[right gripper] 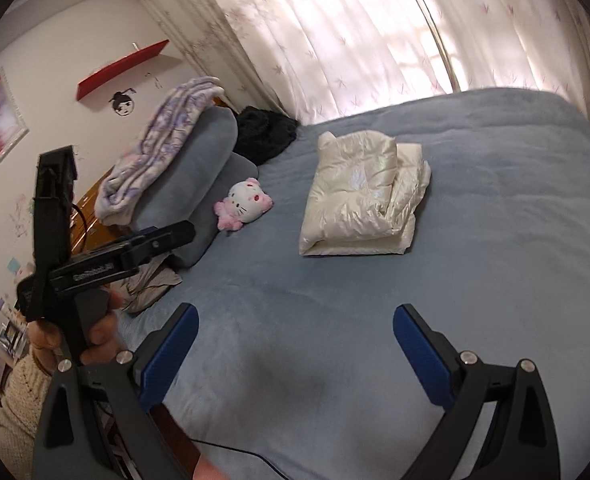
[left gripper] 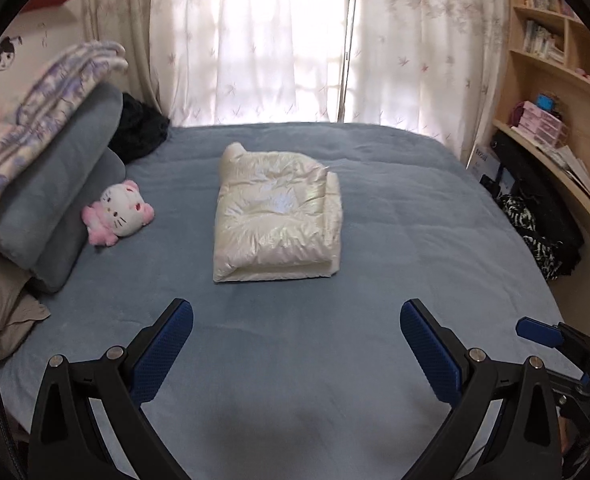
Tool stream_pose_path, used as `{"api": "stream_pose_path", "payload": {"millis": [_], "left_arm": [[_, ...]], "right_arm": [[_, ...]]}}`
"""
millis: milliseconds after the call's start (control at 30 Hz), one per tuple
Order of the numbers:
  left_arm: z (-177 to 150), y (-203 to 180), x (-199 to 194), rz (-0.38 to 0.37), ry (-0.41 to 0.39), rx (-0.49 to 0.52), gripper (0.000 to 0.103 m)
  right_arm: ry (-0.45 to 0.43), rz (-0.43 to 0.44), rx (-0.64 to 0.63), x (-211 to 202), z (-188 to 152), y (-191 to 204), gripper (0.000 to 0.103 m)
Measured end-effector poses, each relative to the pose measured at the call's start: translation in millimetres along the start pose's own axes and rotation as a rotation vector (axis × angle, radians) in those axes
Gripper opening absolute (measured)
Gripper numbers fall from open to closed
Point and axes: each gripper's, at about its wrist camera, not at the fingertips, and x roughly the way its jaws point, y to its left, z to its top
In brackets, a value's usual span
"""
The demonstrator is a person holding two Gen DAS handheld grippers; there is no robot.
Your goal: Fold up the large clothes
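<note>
A cream, shiny padded jacket (left gripper: 277, 216) lies folded into a thick rectangle in the middle of the blue bed (left gripper: 395, 240); the right wrist view shows the same jacket (right gripper: 359, 196) from the side. My left gripper (left gripper: 295, 320) hovers open over the bed's near part, well short of the jacket, nothing between its fingers. My right gripper (right gripper: 295, 322) is also open and empty, back from the jacket. The right gripper (left gripper: 543, 332) shows at the right edge of the left wrist view. The left gripper (right gripper: 143, 246), held by a hand (right gripper: 99, 332), appears at the left of the right wrist view.
A pink and white plush cat (left gripper: 119, 214) lies left of the jacket beside stacked grey pillows (left gripper: 63, 184) with a folded patterned blanket (left gripper: 35, 108) on top. A black garment (left gripper: 141, 130) sits at the back left. Shelves (left gripper: 555, 92) stand on the right, curtains (left gripper: 295, 40) behind the bed.
</note>
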Motion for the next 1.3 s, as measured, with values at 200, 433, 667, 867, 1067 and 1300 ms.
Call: {"api": "stream_pose_path", "payload": {"millis": [200, 433, 667, 867, 1067, 1300], "left_arm": [[-47.3, -36.7, -48.3, 0.021, -0.016, 0.018, 0.103], [-116.0, -56.3, -39.3, -0.057, 0.000, -0.039, 0.102], [-179.0, -81.7, -1.9, -0.020, 0.025, -0.100, 0.103], [-213.5, -104.2, 15.8, 0.049, 0.026, -0.089, 0.102], [-231.8, -120.2, 16.2, 0.078, 0.026, -0.034, 0.102], [-244.2, -127.6, 23.5, 0.046, 0.070, -0.011, 0.102]], "right_arm": [[-0.015, -0.031, 0.023, -52.5, -24.5, 0.9, 0.098], [-0.048, -0.121, 0.020, -99.8, -72.0, -9.3, 0.098], [-0.108, -0.259, 0.053, -105.2, -125.6, -32.6, 0.098], [-0.114, -0.483, 0.038, -80.0, -166.9, -53.3, 0.098], [-0.084, -0.518, 0.088, -63.2, -192.6, -67.7, 0.098], [-0.073, -0.520, 0.117, -60.1, -201.2, -72.3, 0.098]]}}
